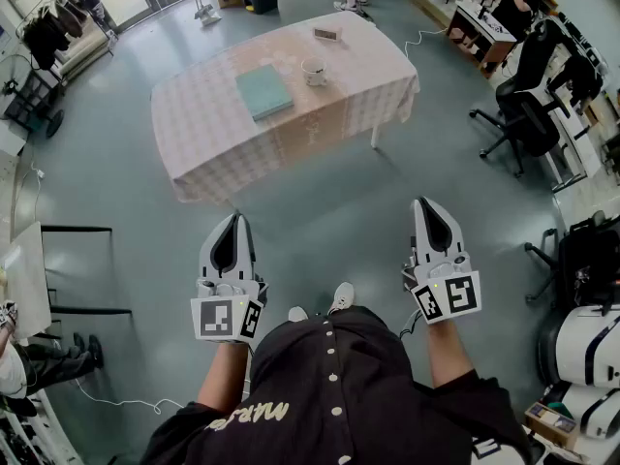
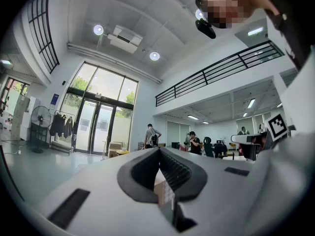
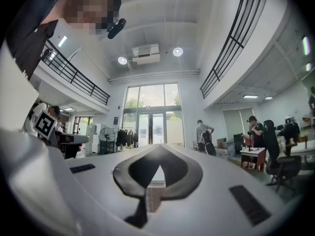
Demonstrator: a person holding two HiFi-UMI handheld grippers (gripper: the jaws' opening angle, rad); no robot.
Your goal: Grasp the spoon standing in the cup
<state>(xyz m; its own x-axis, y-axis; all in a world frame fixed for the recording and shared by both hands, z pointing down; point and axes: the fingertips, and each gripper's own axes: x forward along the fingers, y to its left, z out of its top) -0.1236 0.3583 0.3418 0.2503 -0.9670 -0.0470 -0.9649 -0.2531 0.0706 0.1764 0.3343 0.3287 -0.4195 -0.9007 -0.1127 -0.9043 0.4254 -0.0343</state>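
Note:
A white cup (image 1: 313, 71) stands on the table with the pink checked cloth (image 1: 203, 134), far ahead of me; the spoon in it is too small to make out. Both grippers hang close to my body, well short of the table and above bare floor. The left gripper (image 1: 235, 219) has its jaws together with nothing between them, and its tips (image 2: 158, 149) meet in the left gripper view. The right gripper (image 1: 423, 203) is likewise shut and empty, tips (image 3: 158, 146) touching in the right gripper view. Both point level towards the room.
A teal book (image 1: 263, 91) lies left of the cup and a small box (image 1: 326, 34) sits at the table's far edge. Office chairs (image 1: 523, 114) and desks line the right side. A clothes rack (image 1: 58, 22) stands at the far left. People stand at the far end.

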